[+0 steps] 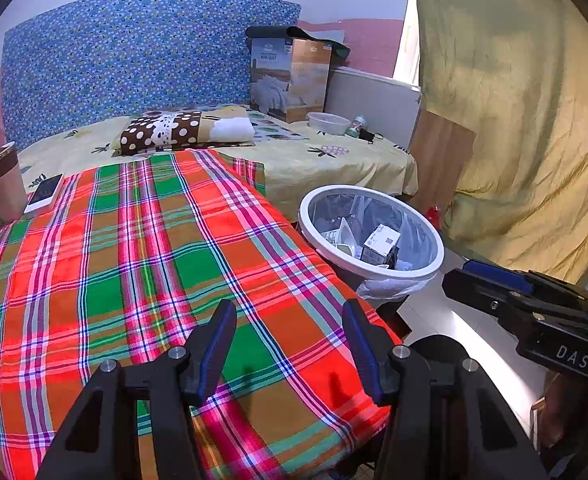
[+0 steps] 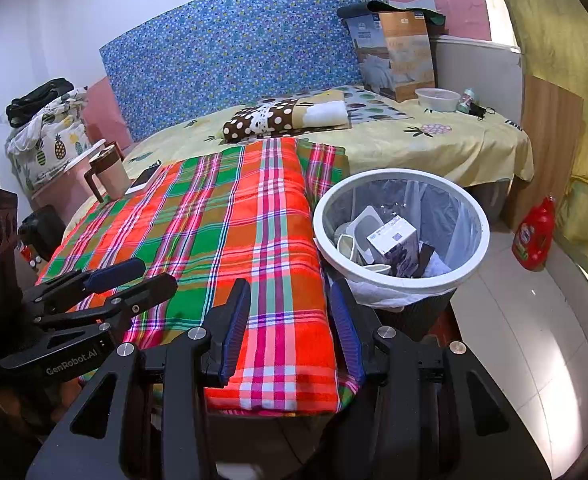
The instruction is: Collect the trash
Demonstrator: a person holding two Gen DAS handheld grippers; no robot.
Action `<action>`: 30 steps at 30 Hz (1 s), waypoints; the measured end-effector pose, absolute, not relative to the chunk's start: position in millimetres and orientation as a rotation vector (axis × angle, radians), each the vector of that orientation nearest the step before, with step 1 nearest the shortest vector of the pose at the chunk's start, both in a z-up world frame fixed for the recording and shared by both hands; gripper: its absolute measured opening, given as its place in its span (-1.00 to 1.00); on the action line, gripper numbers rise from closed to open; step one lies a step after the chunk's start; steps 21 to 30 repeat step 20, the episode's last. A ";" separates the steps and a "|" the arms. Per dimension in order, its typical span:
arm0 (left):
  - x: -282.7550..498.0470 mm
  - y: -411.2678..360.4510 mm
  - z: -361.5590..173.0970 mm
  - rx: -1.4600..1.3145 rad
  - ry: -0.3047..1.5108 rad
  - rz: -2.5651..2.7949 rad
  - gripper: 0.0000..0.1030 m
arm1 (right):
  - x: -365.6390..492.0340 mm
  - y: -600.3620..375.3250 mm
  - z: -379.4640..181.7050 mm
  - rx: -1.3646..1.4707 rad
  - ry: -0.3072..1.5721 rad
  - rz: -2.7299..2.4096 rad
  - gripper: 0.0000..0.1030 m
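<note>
Mug (image 1: 4, 184) and phone (image 1: 45, 193) on plaid cloth (image 1: 166, 248), bin (image 1: 369, 232) beside.

The round white-rimmed waste bin (image 2: 401, 280) with its clear liner shows only its upper half; the dark base disappears behind the edge of the red, green and orange plaid cloth (image 2: 230, 240). Down inside, a small white carton with purple print (image 2: 395, 246) covers most of the crumpled white scraps beneath it, and the print is too fine to read. The brown-handled beige mug (image 1: 2, 184) is clipped by the left edge in the left wrist view. The lettering on the tall printed bedding box (image 1: 290, 76) is too small to make out. The red plastic bottle's (image 2: 535, 232) label is blurred.
</note>
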State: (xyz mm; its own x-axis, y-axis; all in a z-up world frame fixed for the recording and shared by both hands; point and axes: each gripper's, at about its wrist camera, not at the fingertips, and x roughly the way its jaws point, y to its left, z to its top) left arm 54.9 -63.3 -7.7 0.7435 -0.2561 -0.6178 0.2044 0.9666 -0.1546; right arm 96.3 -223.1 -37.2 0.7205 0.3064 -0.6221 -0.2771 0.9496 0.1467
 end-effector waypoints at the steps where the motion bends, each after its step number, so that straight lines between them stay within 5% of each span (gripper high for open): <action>1: 55.0 -63.1 -8.2 -0.081 0.689 -0.255 0.06 | 96.5 -223.3 -37.6 0.045 0.696 0.322 -0.15; 30: 58.2 -63.1 -12.7 -0.094 0.701 -0.250 0.06 | 98.9 -227.1 -40.0 0.051 0.700 0.322 -0.14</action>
